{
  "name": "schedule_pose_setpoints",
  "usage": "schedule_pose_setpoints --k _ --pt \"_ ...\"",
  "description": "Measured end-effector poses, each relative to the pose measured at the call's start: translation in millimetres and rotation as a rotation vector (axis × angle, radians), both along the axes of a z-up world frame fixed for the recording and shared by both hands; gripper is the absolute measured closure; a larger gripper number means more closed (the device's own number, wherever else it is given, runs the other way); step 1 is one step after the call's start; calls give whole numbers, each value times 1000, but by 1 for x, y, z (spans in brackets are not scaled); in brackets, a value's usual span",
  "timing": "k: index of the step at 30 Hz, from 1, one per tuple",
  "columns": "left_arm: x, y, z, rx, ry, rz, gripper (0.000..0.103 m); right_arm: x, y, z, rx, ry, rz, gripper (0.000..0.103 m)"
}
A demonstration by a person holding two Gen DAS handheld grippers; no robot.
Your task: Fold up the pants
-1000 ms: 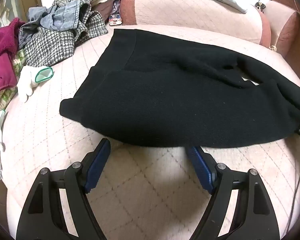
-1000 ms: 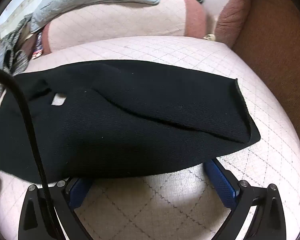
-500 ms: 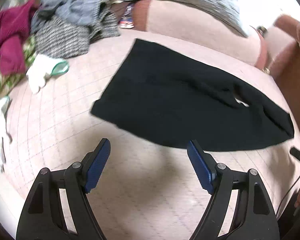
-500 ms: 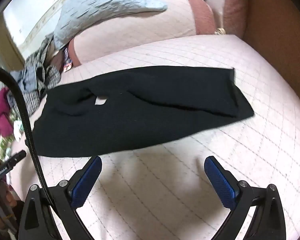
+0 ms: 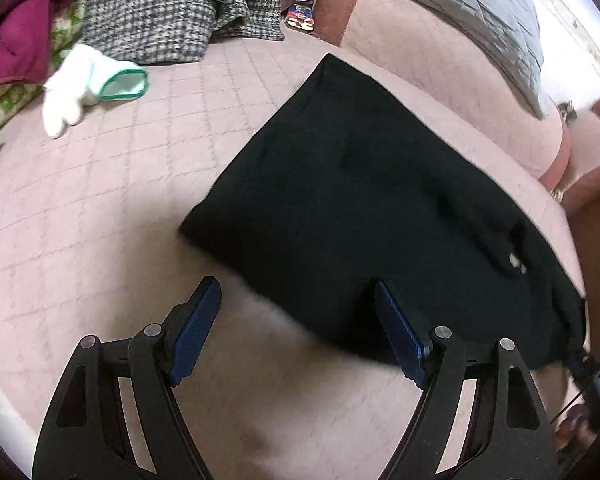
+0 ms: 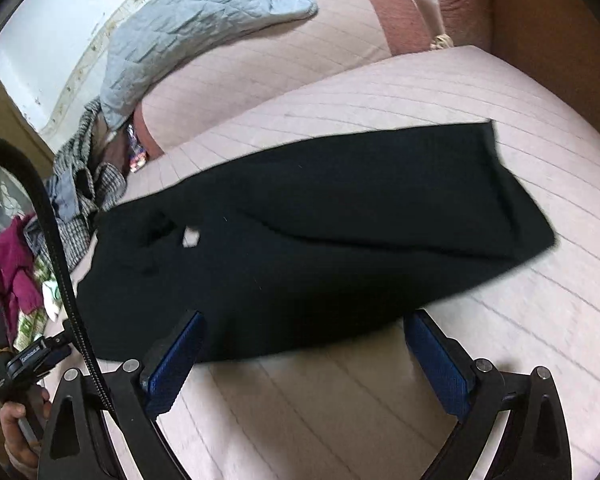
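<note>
Both grippers have come back toward the black pants (image 5: 372,216) after pulling away half a second ago, so the dark cloth now fills more of each view and its near edge lies again just in front of the blue pads. On the far left of the pink quilted sofa seat (image 5: 100,208) there is a pile of clothes (image 5: 148,12), with a white glove (image 5: 80,88) lying near it. Further right, the left gripper (image 5: 296,320) hangs over the seat with its jaws spread wide and nothing between them; its right pad (image 5: 400,340) stands in front of the edge of the pants, but contact cannot be told. The pants lie flat and folded lengthwise in the middle of the seat, with a small white label (image 6: 190,237) showing. The right gripper (image 6: 304,356) is also wide apart and empty, near the front edge of the pants. A grey quilted blanket (image 6: 196,20) rests on the backrest behind.
</note>
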State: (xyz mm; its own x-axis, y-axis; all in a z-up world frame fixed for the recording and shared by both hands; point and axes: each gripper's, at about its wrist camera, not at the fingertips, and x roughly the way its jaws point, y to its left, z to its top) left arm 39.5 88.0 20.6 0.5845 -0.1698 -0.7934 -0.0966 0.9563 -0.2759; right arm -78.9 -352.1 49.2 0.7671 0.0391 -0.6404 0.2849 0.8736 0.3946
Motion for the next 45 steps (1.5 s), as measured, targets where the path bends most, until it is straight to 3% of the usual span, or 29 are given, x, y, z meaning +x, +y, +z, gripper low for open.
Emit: schedule_pose_setpoints --k 2,3,4,5,6,7,8,10,13,19,24,27,29,30,31,34,38,43,44,45 --pt "11 -3 -1 -6 7 2 23 6 0 -3 -7 8 -5 22" --pt "18 -5 -1 -4 17 4 23 10 -1 -3 -6 13 -8 45" --pt "23 -6 -1 -4 18 5 23 13 -3 -6 5 6 -11 61" --pt "28 -8 0 -14 16 0 28 16 -6 -7 23 12 -24 68" --pt "29 -9 -1 -23 18 -7 37 17 -12 -9 52 5 -42 81" --pt "31 -9 -1 -32 21 -16 59 17 -16 -11 86 -6 -52 88" --pt "34 -11 -1 -52 37 -39 74 16 -20 -13 113 -9 -59 89" --pt "31 -13 2 -64 47 -58 81 11 -21 -13 131 4 -60 95" --pt "15 -19 17 -12 21 -71 84 -2 -11 1 124 -12 -34 97" --pt "-23 -8 51 -11 -15 -110 84 -41 10 32 92 -3 31 98" --pt "-38 7 20 50 77 -74 84 -62 30 17 74 94 52 98" --pt "-41 8 6 66 86 -78 84 -58 34 -8 94 224 23 95" --pt "-46 6 13 85 79 -73 84 -61 31 1 94 222 9 74" --pt "-47 5 16 88 77 -72 83 -63 29 9 48 237 -14 51" --pt "-48 5 19 95 75 -72 81 -67 26 18 -10 241 -45 48" --pt "-53 11 26 114 59 -72 77 -88 2 39 -61 214 -134 47" --pt "-54 19 21 107 82 -65 75 -99 -38 48 -152 294 -255 46" --pt "-56 16 26 119 85 -60 75 -54 -66 31 -195 440 -189 47" --pt "-58 16 28 131 76 -62 75 -47 -69 21 -168 454 -138 51" --pt "-61 16 30 137 73 -61 75 -41 -69 14 -130 450 -101 69"
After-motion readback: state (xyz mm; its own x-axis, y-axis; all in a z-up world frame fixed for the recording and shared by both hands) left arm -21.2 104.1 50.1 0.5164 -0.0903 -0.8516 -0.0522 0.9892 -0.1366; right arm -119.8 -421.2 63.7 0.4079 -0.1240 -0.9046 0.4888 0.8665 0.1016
